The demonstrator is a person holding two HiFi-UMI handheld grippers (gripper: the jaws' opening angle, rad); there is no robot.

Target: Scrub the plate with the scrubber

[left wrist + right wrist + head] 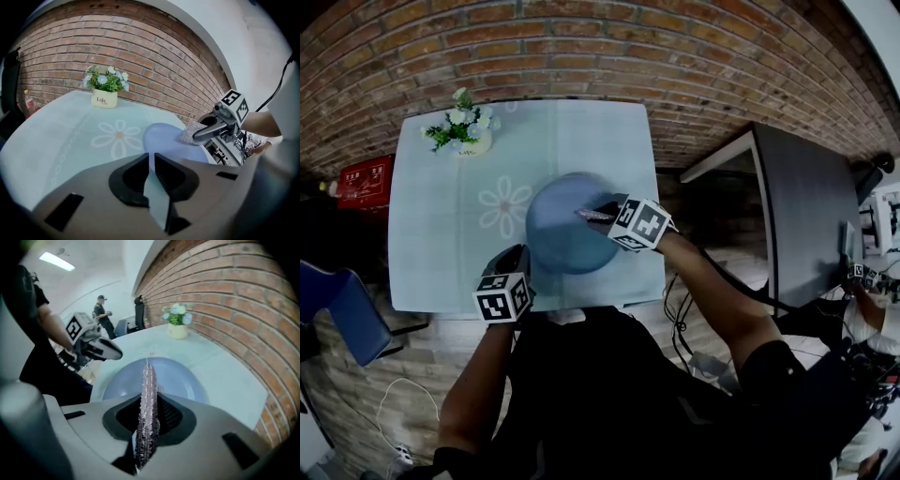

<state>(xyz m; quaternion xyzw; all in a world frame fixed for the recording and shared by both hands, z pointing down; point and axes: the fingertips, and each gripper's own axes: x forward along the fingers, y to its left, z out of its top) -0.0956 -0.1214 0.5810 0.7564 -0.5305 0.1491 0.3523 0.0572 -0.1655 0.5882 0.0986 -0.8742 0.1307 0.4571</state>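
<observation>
Now — scrubber (146, 418) in right gripper (605, 214), plate (558, 239) in left gripper (151, 161).

- The flower pot (104, 99), cream-coloured and standing near the far edge of the table, carries the one word that can be read: "Life", in dark letters on its front, seen in the left gripper view. A smaller line sits just below it, too fine to make out.
- The left marker cube (502, 297) and the right marker cube (639, 223) show black-and-white square code patterns on their faces. These hold no letters or numbers.
- The red crate (366, 181), beside the table at the left of the head view, bears pale print that is too small and blurred to read.
</observation>
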